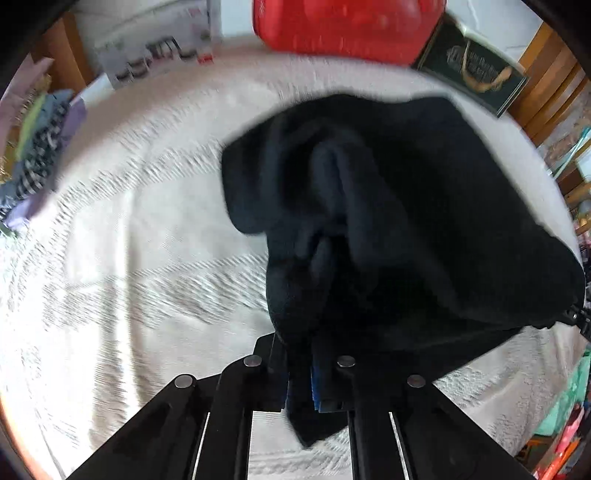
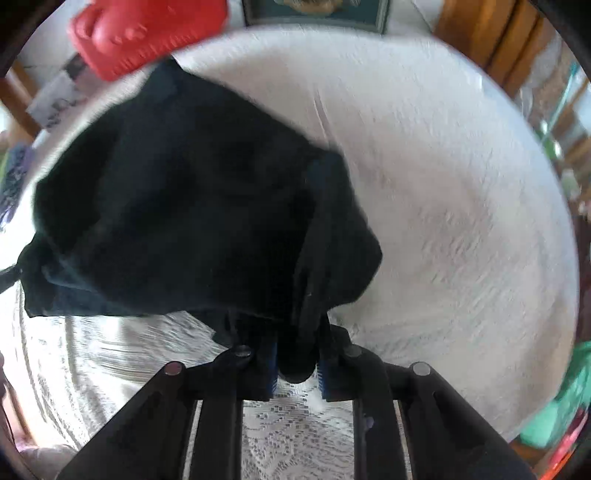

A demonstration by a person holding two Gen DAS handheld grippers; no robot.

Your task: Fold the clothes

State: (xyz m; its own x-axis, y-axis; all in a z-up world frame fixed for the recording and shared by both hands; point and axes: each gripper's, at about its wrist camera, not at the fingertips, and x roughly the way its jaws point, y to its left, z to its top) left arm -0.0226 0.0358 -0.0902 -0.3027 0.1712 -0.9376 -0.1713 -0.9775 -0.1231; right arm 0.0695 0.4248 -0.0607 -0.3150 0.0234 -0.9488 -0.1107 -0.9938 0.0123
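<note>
At the left edge of the left wrist view a pile of other clothes [image 1: 33, 147] lies on the white lace cloth [image 1: 129, 258], well apart from the work. Right of centre, the black garment [image 1: 388, 221] hangs lifted above that cloth, bunched where the left gripper [image 1: 314, 384] clamps one edge between its blue pads. It looks soft, light and limp, so it will probably sag and twist instead of holding a shape; edges and corners seem the best places to hold.

In the right wrist view the garment [image 2: 177, 206] fills the left and centre of the frame, and the right gripper [image 2: 297, 369], at bottom centre, pinches another bunched edge. The right half shows bare cloth [image 2: 461, 221], ample room for laying it down. At the top, the red case [image 2: 144, 33] and a dark framed picture [image 2: 317, 13] crowd the far edge.
</note>
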